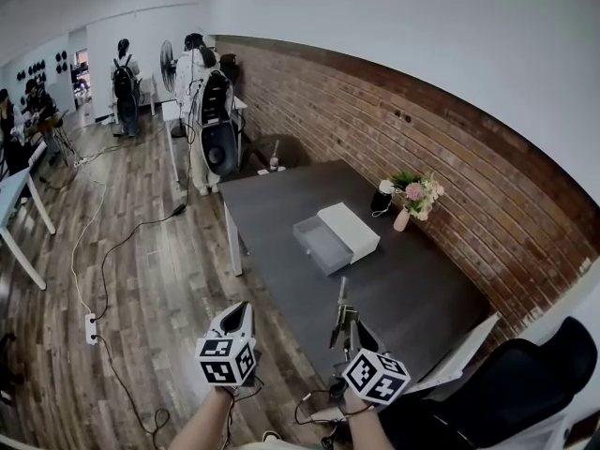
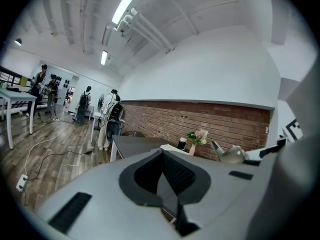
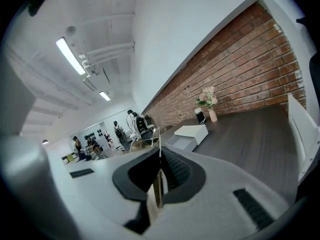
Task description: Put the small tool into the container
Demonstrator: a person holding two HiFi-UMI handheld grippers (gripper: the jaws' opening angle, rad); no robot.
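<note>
One small tool (image 1: 342,306), one container (image 1: 349,229), one vase (image 1: 401,219), one table (image 1: 281,204)

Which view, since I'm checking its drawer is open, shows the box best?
Head view: the box sits whole, seen from above, drawer pulled out. The right gripper view shows it smaller, side-on; the left gripper view, only a sliver.

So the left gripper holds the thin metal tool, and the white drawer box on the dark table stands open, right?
Not quite: the right gripper holds the thin metal tool, as the right gripper view shows. The white drawer box on the dark table does stand open.
</note>
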